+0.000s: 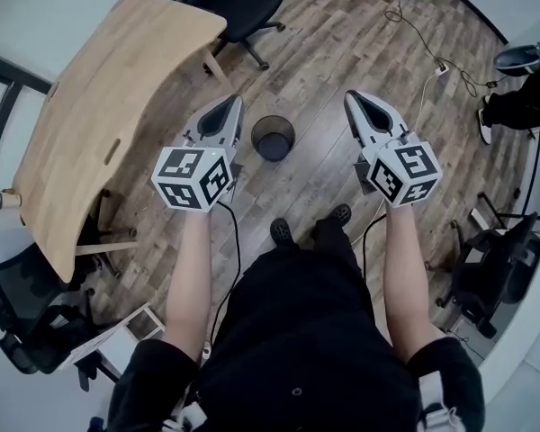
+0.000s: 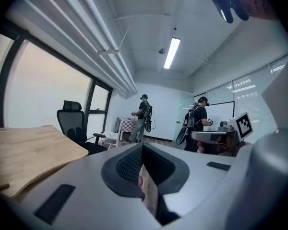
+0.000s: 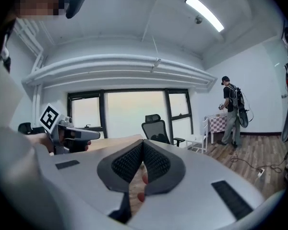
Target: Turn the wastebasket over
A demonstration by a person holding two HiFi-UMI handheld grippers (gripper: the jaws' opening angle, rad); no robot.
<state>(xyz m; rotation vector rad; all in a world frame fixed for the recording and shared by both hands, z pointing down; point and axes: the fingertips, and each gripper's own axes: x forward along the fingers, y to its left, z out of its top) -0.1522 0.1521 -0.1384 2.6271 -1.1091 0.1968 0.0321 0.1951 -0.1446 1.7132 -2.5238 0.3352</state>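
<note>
A small dark mesh wastebasket (image 1: 273,138) stands upright on the wood floor, its mouth facing up, just ahead of the person's feet. My left gripper (image 1: 231,106) is held in the air to its left, jaws shut with nothing between them. My right gripper (image 1: 354,100) hangs to the basket's right, also shut and empty. Both sit well above the basket and touch nothing. In the left gripper view the shut gripper (image 2: 142,147) points across the room; the right gripper view shows that gripper (image 3: 142,145) shut too. The basket is out of sight in both gripper views.
A light wooden desk (image 1: 99,124) runs along the left, with a black office chair (image 1: 238,7) at its far end and another chair (image 1: 22,318) near its front. A cable (image 1: 427,39) trails over the floor at the right. Two people (image 2: 144,116) stand far across the room.
</note>
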